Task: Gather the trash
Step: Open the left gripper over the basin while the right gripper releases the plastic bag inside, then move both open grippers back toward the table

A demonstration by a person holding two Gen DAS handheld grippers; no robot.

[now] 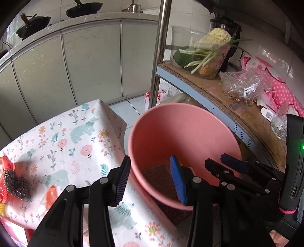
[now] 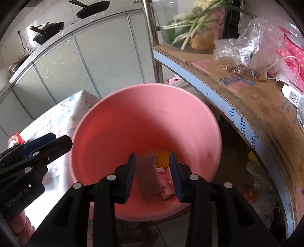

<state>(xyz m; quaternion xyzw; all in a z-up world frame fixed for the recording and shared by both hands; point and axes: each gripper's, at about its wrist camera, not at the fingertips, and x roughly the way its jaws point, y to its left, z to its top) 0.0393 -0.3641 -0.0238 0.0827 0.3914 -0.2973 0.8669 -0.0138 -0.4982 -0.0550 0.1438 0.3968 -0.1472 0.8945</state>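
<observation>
Nearest, the right hand-held gripper (image 2: 153,175) hangs over the pink bin (image 2: 121,117) with its blue-padded jaws spread and nothing between them. Directly beneath it, on the bin's floor, lie a brown scouring pad (image 2: 149,175), a yellow piece (image 2: 162,158) and some pink-and-white scraps (image 2: 165,180), all lying against one another. The left hand-held gripper (image 1: 150,179) is just beside the right one, its jaws likewise spread and holding nothing; one finger sits over the cloth-covered worktop (image 1: 62,136), the other over the bin's near rim. The bin stands just beside the worktop's edge, between it and a metal shelf (image 2: 245,106). On the worktop, toward its left end, a steel wool scrubber (image 1: 16,183) rests against a red wrapper (image 1: 4,165), and an orange wrapper (image 1: 50,193) lies near the left gripper's arm; all three remain outside the bin. The shelf is lined with flattened cardboard (image 1: 224,95) and carries a clear plastic bag (image 1: 241,83) with brown contents, a clear container (image 1: 191,51) of spring onions and greens, and pink dotted fabric (image 1: 281,91). Farthest back, pale cabinet doors (image 1: 85,62) run beneath a counter bearing two dark pans (image 1: 83,10).
</observation>
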